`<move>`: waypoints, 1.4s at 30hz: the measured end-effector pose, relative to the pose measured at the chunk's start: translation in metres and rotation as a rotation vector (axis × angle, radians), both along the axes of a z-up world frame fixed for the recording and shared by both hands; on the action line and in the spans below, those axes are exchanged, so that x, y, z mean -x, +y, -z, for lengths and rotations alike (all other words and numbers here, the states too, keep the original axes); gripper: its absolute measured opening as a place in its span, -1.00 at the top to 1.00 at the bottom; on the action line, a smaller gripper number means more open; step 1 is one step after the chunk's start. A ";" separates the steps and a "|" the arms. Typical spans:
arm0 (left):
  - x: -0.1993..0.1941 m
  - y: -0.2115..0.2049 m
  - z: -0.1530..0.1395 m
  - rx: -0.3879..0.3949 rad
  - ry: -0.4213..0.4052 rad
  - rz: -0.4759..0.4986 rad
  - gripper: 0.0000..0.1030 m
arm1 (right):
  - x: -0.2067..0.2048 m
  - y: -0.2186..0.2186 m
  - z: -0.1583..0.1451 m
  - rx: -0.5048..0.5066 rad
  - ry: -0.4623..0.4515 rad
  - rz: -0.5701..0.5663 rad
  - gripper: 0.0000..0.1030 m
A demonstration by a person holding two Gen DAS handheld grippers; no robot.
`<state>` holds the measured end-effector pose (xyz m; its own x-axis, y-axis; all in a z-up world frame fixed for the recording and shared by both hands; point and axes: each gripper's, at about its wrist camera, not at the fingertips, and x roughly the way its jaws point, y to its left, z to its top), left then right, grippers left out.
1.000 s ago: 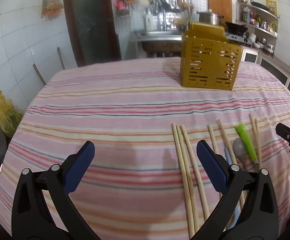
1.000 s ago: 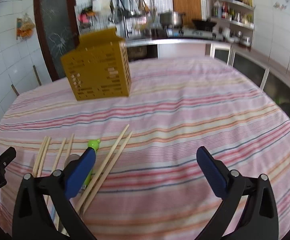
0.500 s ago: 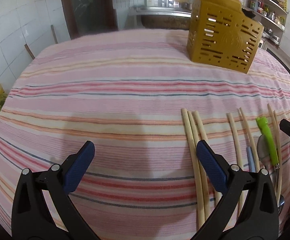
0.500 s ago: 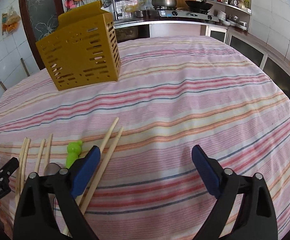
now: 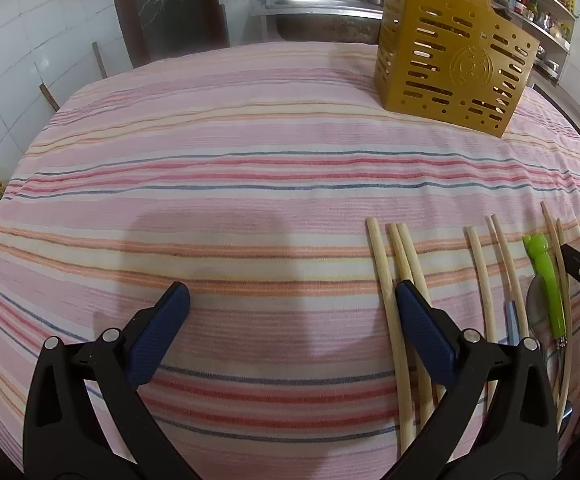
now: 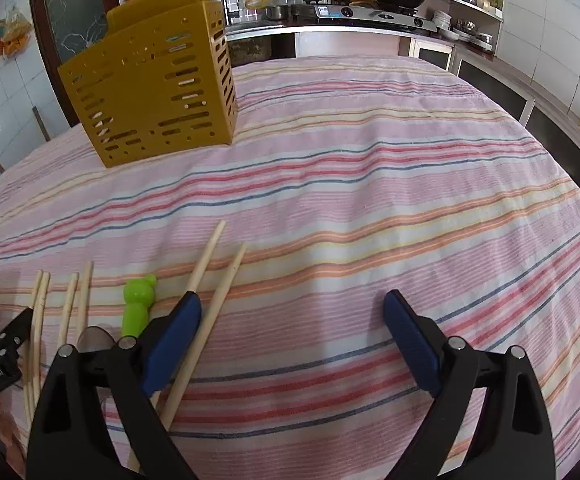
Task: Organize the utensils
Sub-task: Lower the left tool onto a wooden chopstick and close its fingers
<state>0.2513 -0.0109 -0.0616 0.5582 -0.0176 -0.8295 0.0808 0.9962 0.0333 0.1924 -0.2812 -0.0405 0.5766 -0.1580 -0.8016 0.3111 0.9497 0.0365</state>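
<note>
Striped bench [image 5: 249,168]: both grippers, left [image 5: 290,312] and right [image 6: 292,316], hover low, fingers spread wide, grasping nothing, chopsticks [image 5: 386,280] beneath.

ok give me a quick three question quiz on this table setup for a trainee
1. True or false: the yellow utensil holder is lying on its side.
2. What colour is the spoon handle among the chopsticks? A) green B) red C) black
3. Fill in: both the left gripper and the right gripper are ____ and hold nothing.

Key: 1 false, it stands upright on the striped tablecloth. 2 A. 3 open.
</note>
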 end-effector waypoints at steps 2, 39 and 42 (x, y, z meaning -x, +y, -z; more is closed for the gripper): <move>-0.001 0.000 0.001 0.005 0.010 0.002 -0.92 | 0.000 0.000 0.000 -0.001 0.004 0.004 -0.70; -0.006 -0.024 -0.009 0.029 0.013 0.021 0.75 | -0.015 0.017 -0.012 -0.046 -0.010 -0.053 0.76; -0.003 -0.025 -0.009 0.021 -0.002 0.031 0.86 | -0.009 0.010 -0.016 -0.077 -0.052 -0.056 0.77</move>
